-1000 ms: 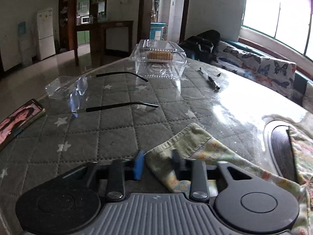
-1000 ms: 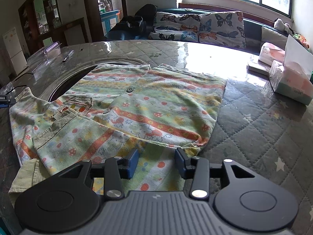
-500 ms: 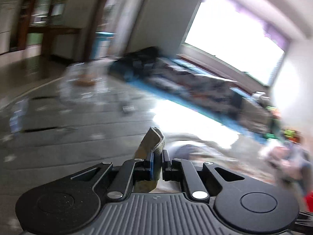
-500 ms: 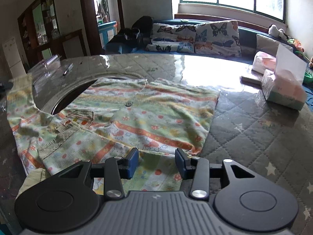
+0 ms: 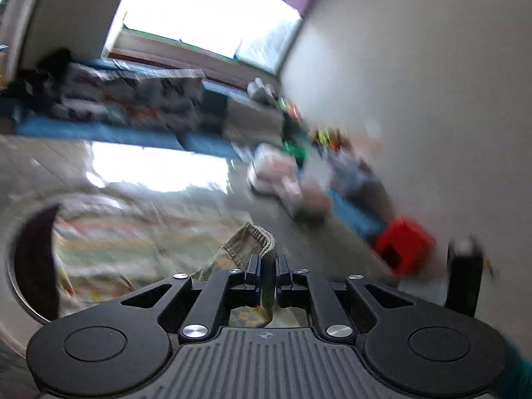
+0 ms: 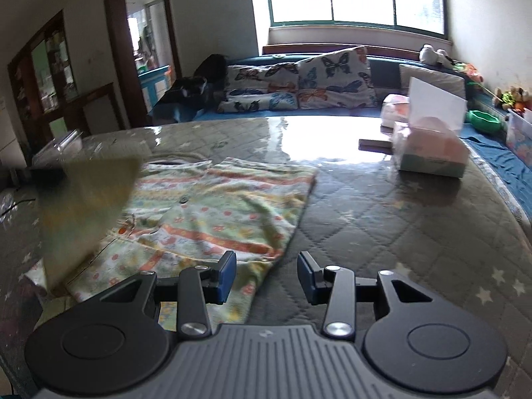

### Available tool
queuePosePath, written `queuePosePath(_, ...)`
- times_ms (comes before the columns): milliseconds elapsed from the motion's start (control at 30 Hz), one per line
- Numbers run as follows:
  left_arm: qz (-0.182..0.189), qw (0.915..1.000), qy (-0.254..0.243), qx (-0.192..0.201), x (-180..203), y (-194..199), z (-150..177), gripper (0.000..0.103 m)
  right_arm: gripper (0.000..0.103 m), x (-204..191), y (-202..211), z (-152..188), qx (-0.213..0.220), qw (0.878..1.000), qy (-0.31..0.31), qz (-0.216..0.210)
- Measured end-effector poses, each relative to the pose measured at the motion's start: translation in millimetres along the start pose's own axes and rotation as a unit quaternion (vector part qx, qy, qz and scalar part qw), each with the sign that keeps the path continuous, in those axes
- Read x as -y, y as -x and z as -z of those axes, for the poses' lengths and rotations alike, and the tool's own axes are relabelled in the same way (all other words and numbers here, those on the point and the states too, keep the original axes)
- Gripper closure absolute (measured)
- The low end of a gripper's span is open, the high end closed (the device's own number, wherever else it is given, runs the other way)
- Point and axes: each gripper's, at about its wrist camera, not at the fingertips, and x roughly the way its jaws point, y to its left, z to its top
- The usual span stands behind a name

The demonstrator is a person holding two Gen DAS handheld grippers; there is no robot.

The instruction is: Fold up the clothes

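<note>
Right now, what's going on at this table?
A person is folding a pale green floral child's garment on the grey quilted star-print table cover. The left tool is shut on the garment's olive ribbed cuff, lifted off the table; the view is motion-blurred. The right tool hangs open above the garment's near hem, gripping nothing. The pink tissue box sits clear.

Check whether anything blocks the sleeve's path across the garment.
Nothing visible does: the left hand-held gripper grips the ribbed olive sleeve cuff, and the flat floral striped garment is bare on top.

Left hand-held gripper (image 5: 267, 267) clamped cuff (image 5: 254, 237), swung it rightward
</note>
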Motion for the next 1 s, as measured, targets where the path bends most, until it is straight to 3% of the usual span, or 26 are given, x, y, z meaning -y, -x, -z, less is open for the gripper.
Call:
queuePosePath(133, 0.007, 0.9984, -0.019, -0.052, 7.5, -17.6, 22.1, 0.077, 0.062, 3.7, 2.4, 1.1, 0.000, 1.000, -0.009, 0.001)
queuePosePath(233, -0.005, 0.9982, -0.023, -0.055, -4.1, -11.9, 27.3, 0.063, 0.062, -1.9, -2.4, 2.0, -0.009, 1.000, -0.004, -0.010)
queuePosePath(367, -0.059, 0.9972, -0.017, -0.043, -37.5, 1.5, 23.2, 0.063, 0.062, -14.6, -14.9, 3.5, -0.027, 0.999, 0.006, -0.034)
queuePosePath(600, -0.187, 0.9814, 0.022, -0.037, -102.9, 16.0, 33.4, 0.065, 0.064, -32.3, -43.8, 6.6, -0.054, 0.997, 0.015, -0.054)
queuePosePath(667, -0.212, 0.9761, 0.029, -0.037, -112.2, 19.2, 38.4, 0.065, 0.073, -37.1, -50.7, 7.6, -0.064, 0.996, 0.019, -0.060)
queuePosePath(867, -0.214, 0.9753, 0.040, -0.040, -123.4, 13.4, 39.7, 0.065, 0.096, -45.2, -54.0, 6.9, -0.068, 0.996, 0.027, -0.058)
queuePosePath(900, -0.211, 0.9758, 0.039, -0.041, -125.3, 10.4, 39.2, 0.068, 0.096, -45.9, -52.7, 5.8, -0.065, 0.996, 0.028, -0.057)
queuePosePath(933, -0.209, 0.9763, 0.038, -0.042, -127.1, 7.3, 38.6, 0.081, 0.098, -46.5, -50.8, 4.3, -0.061, 0.996, 0.028, -0.057)
queuePosePath(1000, -0.208, 0.9765, 0.040, -0.041, -130.3, 5.0, 39.1, 0.095, 0.099, -48.4, -46.3, 1.0, -0.054, 0.996, 0.029, -0.059)
